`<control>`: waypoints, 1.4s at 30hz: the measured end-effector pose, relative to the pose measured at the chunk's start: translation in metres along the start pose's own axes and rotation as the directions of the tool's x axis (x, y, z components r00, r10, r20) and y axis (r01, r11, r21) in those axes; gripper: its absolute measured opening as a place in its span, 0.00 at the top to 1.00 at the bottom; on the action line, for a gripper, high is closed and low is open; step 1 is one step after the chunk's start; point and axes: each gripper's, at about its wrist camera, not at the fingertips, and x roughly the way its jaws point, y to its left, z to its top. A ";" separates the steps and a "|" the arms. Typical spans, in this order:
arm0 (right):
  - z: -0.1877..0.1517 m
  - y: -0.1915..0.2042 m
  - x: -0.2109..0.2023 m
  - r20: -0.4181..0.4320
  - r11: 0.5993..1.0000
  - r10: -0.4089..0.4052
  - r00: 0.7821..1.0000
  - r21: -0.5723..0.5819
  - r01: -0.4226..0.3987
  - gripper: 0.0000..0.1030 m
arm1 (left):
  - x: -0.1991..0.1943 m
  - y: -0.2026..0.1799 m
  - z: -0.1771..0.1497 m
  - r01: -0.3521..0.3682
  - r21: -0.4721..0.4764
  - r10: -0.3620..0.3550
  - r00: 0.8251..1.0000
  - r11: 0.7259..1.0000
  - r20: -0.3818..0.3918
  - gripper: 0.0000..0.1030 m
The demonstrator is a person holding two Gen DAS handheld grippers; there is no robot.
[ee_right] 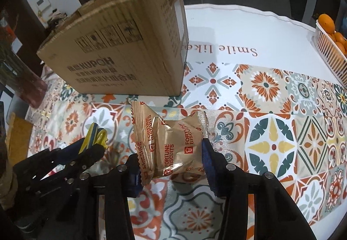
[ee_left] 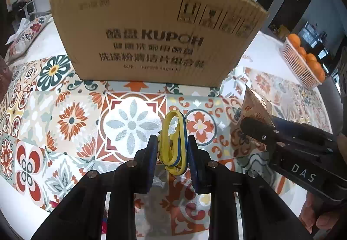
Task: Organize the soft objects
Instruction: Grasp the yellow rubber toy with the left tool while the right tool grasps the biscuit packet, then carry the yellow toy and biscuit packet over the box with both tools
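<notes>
- Rubber bands, a yellow-and-blue looped bundle (ee_left: 173, 142), hang clamped in the left claw (ee_left: 172, 153) above the tiled-pattern surface (ee_left: 71, 118): light, stretchy, best pinched mid-bundle.
- Right claw (ee_right: 171, 164) is clamped on a crinkly tan foil biscuit packet (ee_right: 169, 144); contents seem fragile, so hold gently.
- Packet reads "FORTUNE BISCUITS"; brown cardboard box (ee_left: 151, 34) reads "KUPOH"; cloth reads "Smile like".

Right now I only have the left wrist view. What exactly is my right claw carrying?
Observer: The right claw is shut on a tan packet printed "Fortune Biscuits".
Operator: Can you see the box's right-hand side?
Observer: Yes, the cardboard box has a pale label near its top there.
Operator: Anything on the cloth beyond the box?
Observer: The tablecloth reads "Smile like", printed upside down.
</notes>
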 end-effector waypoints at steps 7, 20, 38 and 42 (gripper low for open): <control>0.004 0.011 -0.019 0.047 1.000 0.002 0.999 -0.003 -0.002 0.54 | -0.027 0.002 0.005 0.013 -0.005 -0.013 0.998 1.000 0.060 0.74; 0.001 0.037 -0.060 0.142 1.000 -0.002 0.990 0.005 0.001 0.54 | -0.070 0.007 0.013 0.025 0.020 -0.028 0.986 0.999 0.166 0.74; 0.012 0.082 -0.118 0.302 1.000 -0.001 0.953 0.004 -0.001 0.54 | -0.139 0.025 0.032 0.016 0.081 -0.040 0.953 0.997 0.301 0.74; 0.020 0.088 -0.125 0.329 1.000 -0.001 0.945 -0.001 0.002 0.54 | -0.148 0.027 0.040 0.011 0.095 -0.041 0.945 0.995 0.324 0.74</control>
